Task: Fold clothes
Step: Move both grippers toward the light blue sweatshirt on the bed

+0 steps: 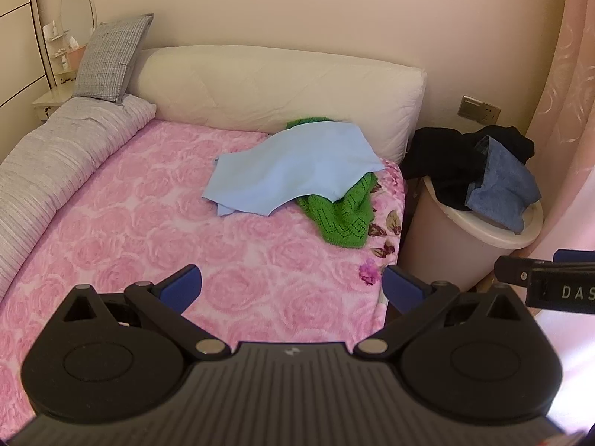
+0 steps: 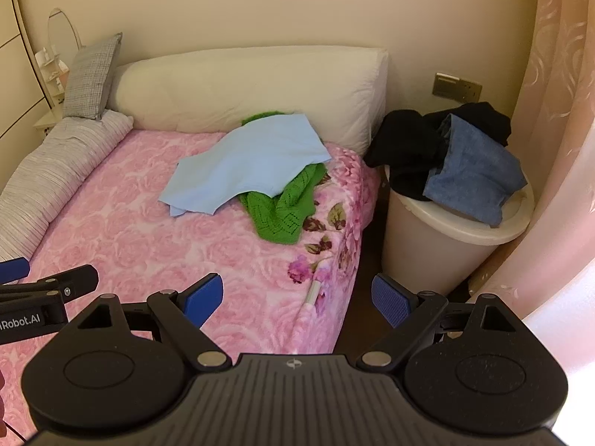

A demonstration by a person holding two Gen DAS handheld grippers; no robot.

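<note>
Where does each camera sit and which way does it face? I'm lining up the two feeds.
Left wrist: sits on the left gripper, tilted down over the pink bed at the light blue garment; its own open blue fingers show, with the right gripper's tip at the right edge.
Right wrist: sits on the right gripper, aimed further right, toward the laundry basket; its own open fingers show, with the left gripper at the left edge.
Shared: bed, blue garment over a green knit, white bolster, basket of dark clothes and jeans.
</note>
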